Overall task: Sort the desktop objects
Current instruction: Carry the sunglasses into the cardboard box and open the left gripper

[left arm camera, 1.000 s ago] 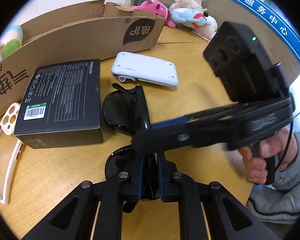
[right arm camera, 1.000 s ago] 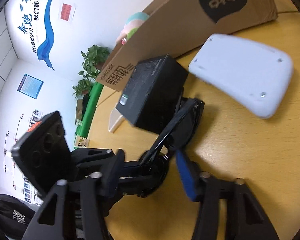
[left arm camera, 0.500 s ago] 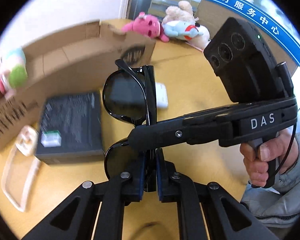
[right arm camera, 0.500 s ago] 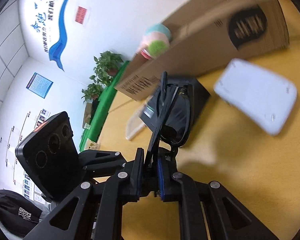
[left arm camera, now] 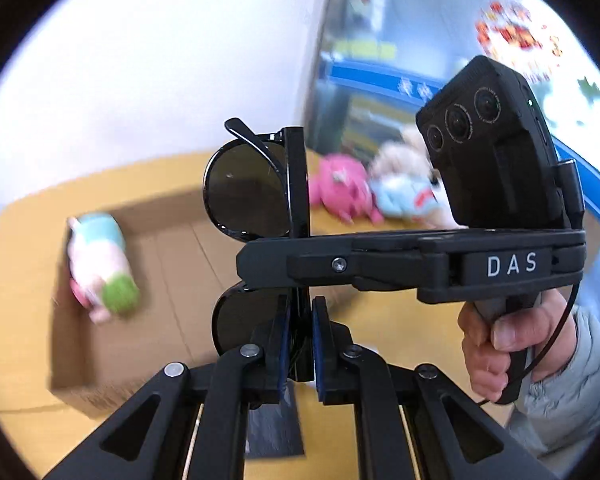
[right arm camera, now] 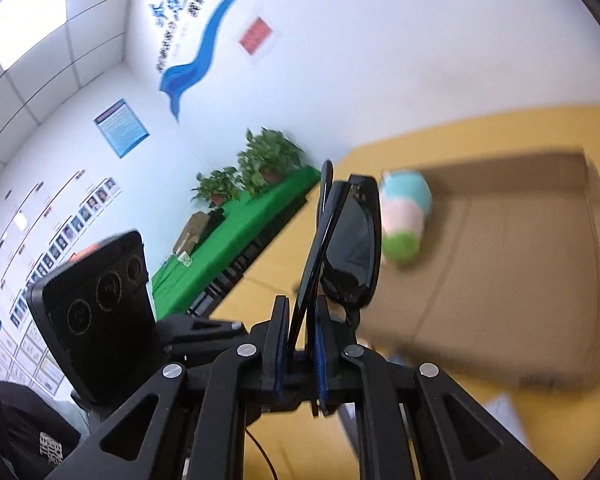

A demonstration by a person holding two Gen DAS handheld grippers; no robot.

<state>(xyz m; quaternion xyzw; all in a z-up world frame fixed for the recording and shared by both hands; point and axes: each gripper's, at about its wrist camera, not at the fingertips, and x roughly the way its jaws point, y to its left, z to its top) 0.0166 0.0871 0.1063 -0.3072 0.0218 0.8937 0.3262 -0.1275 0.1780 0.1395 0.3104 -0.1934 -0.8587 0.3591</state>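
Sunglasses (left arm camera: 244, 196) hang above yellow tabletop (left arm camera: 20, 264), white wall (left arm camera: 160, 60) behind.

Both wrist views face the cardboard box (left arm camera: 172, 248) closely, above it.

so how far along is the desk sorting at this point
Done: one plush toy already lies in the cardboard box. In hand: both the left gripper and right gripper clamp the folded sunglasses, raised above the table. Left: the sunglasses aren't in the box; more plush toys sit outside it.
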